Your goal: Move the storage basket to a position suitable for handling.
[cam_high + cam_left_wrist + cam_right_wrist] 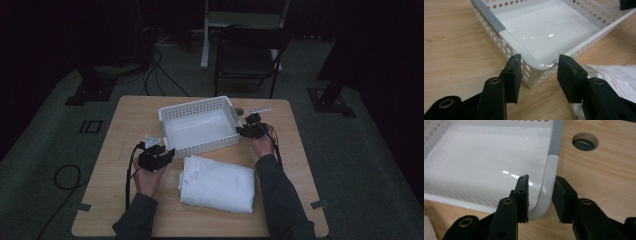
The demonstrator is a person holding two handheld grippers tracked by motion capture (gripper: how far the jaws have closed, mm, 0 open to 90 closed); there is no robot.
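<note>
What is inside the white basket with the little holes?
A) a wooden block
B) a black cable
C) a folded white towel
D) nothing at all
D: the white perforated plastic basket shows only its bare shiny floor, while the folded white cloth lies on the wooden table in front of it.

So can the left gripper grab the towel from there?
Probably yes. The left gripper is open at the basket corner, with the folded white towel right beside it and nothing lying between them.

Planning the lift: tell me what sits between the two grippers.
The white basket spans between left gripper and right gripper, each straddling a near corner; the high view shows it.
</note>
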